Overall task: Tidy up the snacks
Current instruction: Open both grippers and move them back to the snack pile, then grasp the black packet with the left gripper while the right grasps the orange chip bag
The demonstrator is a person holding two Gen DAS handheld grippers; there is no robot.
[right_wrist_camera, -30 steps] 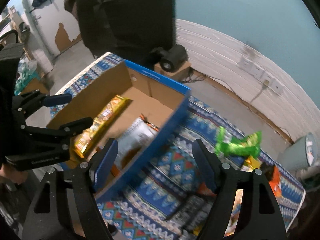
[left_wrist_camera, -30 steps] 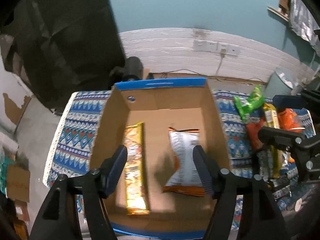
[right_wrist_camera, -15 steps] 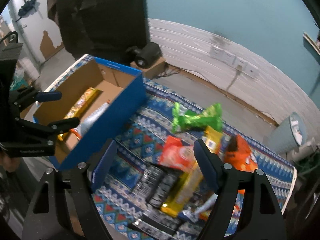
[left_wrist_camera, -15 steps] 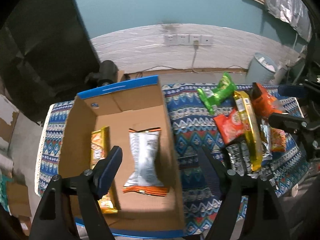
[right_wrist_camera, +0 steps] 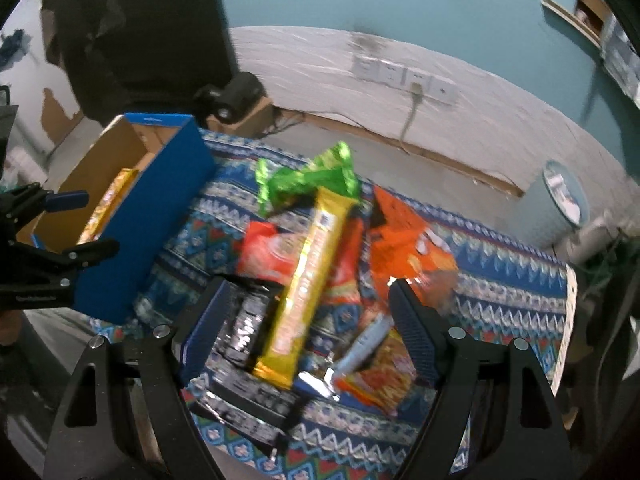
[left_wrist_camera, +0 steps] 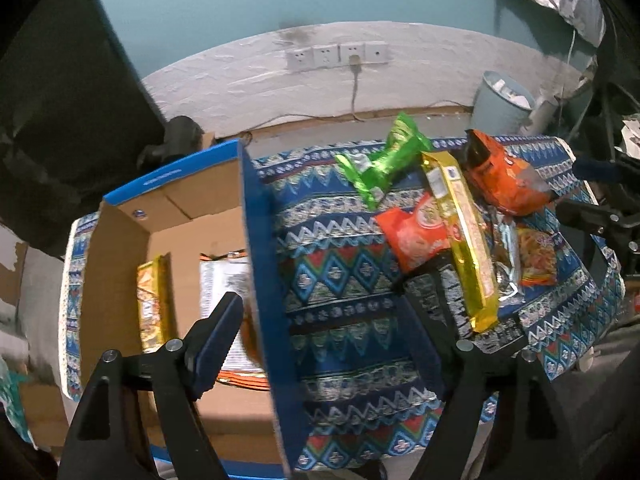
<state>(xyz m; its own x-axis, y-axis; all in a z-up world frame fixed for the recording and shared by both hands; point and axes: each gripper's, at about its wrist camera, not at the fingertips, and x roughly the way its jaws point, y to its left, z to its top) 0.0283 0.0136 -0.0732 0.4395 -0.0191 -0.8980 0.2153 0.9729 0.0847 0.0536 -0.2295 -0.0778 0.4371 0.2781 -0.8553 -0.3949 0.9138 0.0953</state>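
Note:
A cardboard box (left_wrist_camera: 260, 264) with blue outer walls stands at the left on the patterned cloth (left_wrist_camera: 340, 280). Inside lie a gold bar (left_wrist_camera: 152, 300) and a silvery bag (left_wrist_camera: 224, 280). My left gripper (left_wrist_camera: 320, 320) is open and straddles the box's right wall, holding nothing. To the right is a snack pile: a green packet (right_wrist_camera: 308, 180), a long yellow bar (right_wrist_camera: 308, 284), a red packet (right_wrist_camera: 268, 256), an orange bag (right_wrist_camera: 408, 240) and black packets (right_wrist_camera: 248, 332). My right gripper (right_wrist_camera: 310, 312) hangs open above the yellow bar, apart from it.
A pale blue bin (right_wrist_camera: 560, 200) stands on the floor past the table's right end. Wall sockets (left_wrist_camera: 336, 56) with a cable sit behind. A black device (right_wrist_camera: 232, 92) is behind the box. The left gripper (right_wrist_camera: 76, 224) shows at the right view's left edge.
Both grippers have swept right, from over the box toward the snack pile. The left jaws have widened. The bag and bar stay in the box.

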